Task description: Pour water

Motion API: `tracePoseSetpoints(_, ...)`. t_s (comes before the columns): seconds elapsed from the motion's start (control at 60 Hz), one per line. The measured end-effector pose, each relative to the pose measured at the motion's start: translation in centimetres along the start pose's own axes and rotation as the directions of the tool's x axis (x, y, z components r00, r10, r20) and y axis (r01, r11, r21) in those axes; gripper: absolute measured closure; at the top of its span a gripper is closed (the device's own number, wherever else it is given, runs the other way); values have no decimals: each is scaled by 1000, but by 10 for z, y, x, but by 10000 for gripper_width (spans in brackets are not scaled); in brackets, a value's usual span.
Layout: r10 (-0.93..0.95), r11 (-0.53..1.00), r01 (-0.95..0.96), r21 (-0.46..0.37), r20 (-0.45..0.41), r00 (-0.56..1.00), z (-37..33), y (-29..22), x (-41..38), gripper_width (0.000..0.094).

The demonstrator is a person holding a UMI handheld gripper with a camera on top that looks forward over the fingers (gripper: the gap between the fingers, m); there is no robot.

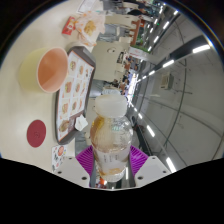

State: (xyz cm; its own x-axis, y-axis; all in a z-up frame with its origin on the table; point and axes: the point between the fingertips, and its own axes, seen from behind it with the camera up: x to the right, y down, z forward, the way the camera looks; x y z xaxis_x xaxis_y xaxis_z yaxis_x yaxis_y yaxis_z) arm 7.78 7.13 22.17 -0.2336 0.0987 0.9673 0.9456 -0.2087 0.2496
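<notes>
My gripper (111,160) is shut on a clear plastic bottle (110,135) with pale liquid in it; both purple pads (88,157) press its sides. The bottle is held up above a cream table (30,40), its top pointing away from me. An orange cup (50,69) stands on the table beyond and to the left of the bottle. A small dark red lid or coaster (38,132) lies on the table left of my fingers.
A tray (74,90) with a printed paper sheet lies between the cup and the bottle. Food wrappers and a white cup (84,28) sit at the table's far end. To the right, a floor and a lit corridor (170,70) run past the table.
</notes>
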Motion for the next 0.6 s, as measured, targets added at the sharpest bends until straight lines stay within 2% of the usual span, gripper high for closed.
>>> tracePoseSetpoints(0.083, -143, 989, 143, 37, -9, 990, 3, -25, -8, 494)
tracePoseSetpoints(0.2, -336, 936, 343, 77, -87, 938, 2, -58, -10, 497)
tracePoseSetpoints(0.317, -385, 916, 390, 92, -61, 921, 1, -69, -22, 497)
tracePoseSetpoints(0.467, -336, 937, 336, 95, -19, 942, -1, -70, -27, 499)
tracePoseSetpoints(0.6, -74, 995, 67, 79, 88, 993, -8, -57, -21, 499)
